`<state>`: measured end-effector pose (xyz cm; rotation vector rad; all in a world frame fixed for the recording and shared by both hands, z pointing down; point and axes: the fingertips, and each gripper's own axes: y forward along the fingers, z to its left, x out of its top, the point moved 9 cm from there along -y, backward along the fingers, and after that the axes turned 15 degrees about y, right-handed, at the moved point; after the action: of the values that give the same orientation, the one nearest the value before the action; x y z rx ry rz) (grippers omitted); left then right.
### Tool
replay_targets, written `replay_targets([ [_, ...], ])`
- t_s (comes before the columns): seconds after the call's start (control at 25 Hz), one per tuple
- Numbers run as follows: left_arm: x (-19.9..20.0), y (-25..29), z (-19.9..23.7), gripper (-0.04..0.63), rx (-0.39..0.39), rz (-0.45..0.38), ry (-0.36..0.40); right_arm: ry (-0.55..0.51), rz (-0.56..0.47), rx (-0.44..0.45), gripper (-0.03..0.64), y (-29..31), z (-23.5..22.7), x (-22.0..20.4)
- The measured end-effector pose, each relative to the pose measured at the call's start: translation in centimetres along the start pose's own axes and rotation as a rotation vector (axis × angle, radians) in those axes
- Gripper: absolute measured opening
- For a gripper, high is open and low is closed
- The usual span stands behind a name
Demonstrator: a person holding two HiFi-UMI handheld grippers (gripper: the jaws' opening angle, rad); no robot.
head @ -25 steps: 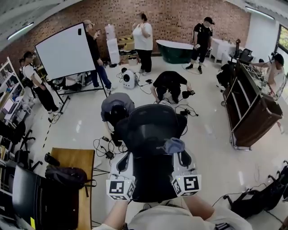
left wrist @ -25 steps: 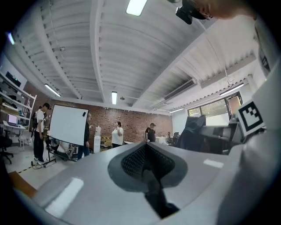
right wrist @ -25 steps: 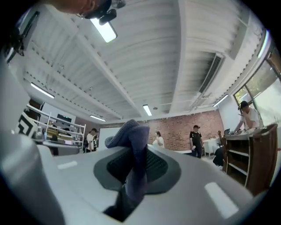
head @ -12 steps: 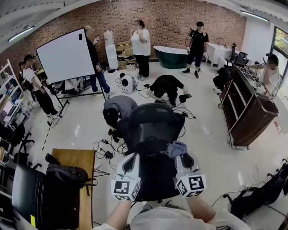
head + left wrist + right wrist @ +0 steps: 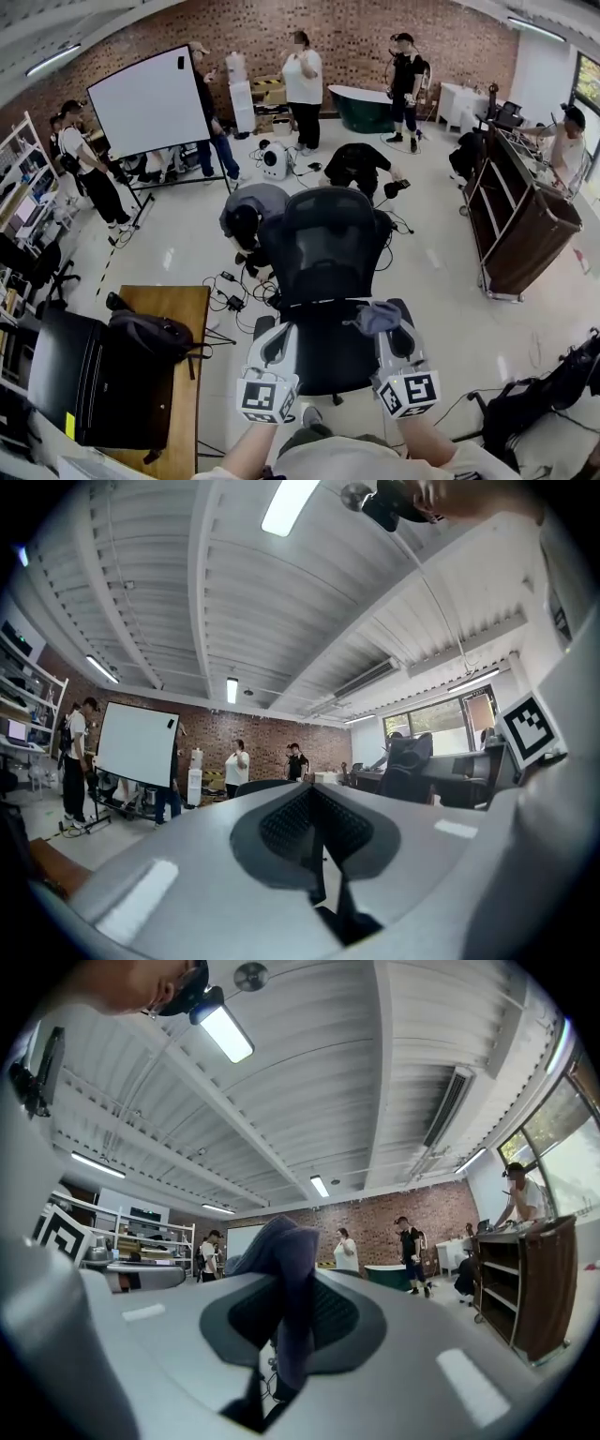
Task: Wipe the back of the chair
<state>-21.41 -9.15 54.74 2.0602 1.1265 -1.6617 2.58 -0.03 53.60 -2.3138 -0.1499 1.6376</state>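
Note:
A black office chair with a mesh back stands right in front of me in the head view. Both grippers hover over its lower black part. My left gripper is at the left with its jaws together and nothing between them. My right gripper is at the right, shut on a blue-grey cloth. The cloth bunches above that gripper's jaws and hangs down between them. Neither gripper clearly touches the mesh back.
A wooden table at the left carries a black bag and a black case. Two people crouch just beyond the chair, with cables on the floor. A brown shelf cart stands right; a whiteboard stands far left.
The chair back now sits a little higher in the view and both grippers have shifted slightly right. The cloth stays in the right gripper.

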Motion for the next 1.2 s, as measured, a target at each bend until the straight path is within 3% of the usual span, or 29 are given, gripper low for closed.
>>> replay_targets([
  [0.24,6.0,-9.3,-7.1,0.052,0.037,-0.016,0.02,0.01,-0.019,0.064,0.054,-11.9,3.0,3.9],
  [0.52,10.4,-15.5,-16.5,0.052,-0.006,0.042,0.005,0.054,-0.005,0.021,0.052,-23.9,2.3,7.6],
  [0.96,17.6,-21.0,-16.4,0.052,-0.011,0.0,0.045,0.103,-0.043,0.003,0.051,-29.2,7.7,12.8],
  [1.2,18.1,-23.4,-15.2,0.052,0.007,0.024,0.062,0.153,-0.009,0.009,0.051,-29.9,8.7,11.5],
])
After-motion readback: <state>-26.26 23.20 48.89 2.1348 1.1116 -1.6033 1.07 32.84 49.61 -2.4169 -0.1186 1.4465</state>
